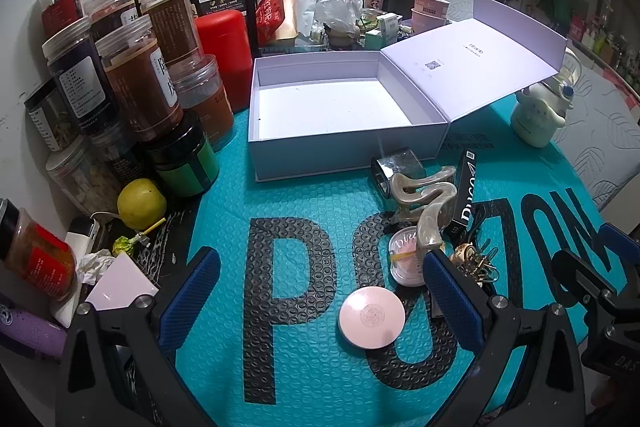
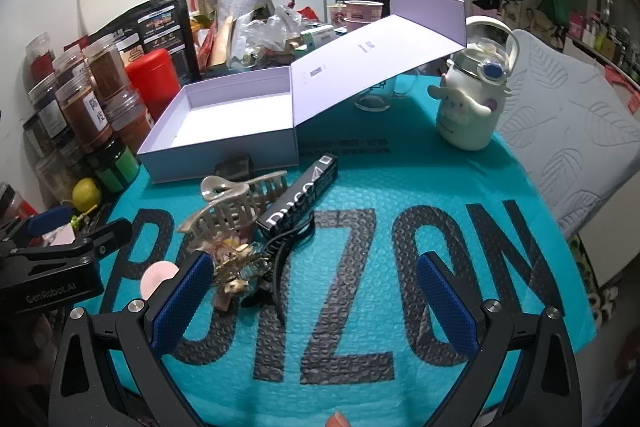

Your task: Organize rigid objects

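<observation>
Both jaws spread and empty: the left hand-held gripper [image 1: 316, 287] is nearest the pink compact [image 1: 372, 317], lying between its fingers, well short of the open box [image 1: 348, 143] beyond.

Big black "POIZON" across the teal bubble mailer [image 2: 360, 187], "Duco" on the slim black box [image 2: 298, 201] lying on it, "GenRobot.AI" on the left gripper [image 2: 52, 277] at the mailer's left edge
</observation>
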Demonstrator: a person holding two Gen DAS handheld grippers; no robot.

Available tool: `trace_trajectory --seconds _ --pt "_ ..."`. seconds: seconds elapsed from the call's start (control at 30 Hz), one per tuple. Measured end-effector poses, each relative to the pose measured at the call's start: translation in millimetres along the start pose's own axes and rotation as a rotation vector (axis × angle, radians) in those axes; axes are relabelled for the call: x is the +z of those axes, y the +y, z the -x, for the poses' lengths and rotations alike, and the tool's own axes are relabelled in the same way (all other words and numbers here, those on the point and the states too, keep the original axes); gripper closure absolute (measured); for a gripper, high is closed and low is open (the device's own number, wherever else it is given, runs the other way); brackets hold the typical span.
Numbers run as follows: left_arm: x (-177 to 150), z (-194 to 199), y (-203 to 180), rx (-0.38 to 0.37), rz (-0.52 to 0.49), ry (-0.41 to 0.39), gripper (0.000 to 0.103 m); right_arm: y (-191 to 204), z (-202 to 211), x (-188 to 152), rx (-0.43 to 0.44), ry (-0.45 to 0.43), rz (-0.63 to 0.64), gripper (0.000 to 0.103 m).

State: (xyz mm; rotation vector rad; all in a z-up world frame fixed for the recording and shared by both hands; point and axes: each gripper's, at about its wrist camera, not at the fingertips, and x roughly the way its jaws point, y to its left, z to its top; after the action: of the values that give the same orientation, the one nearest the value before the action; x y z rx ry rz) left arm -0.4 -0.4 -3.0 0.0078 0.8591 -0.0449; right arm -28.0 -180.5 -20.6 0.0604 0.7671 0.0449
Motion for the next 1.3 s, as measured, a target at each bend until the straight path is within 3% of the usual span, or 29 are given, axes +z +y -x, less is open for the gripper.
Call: trace_trajectory --seconds 1.3 --pt "-1.6 -0.5 1.6 -0.008 0.004 0.010 0.000 3.3 -1.6 0.7 0.011 0.006 0.007 0.000"
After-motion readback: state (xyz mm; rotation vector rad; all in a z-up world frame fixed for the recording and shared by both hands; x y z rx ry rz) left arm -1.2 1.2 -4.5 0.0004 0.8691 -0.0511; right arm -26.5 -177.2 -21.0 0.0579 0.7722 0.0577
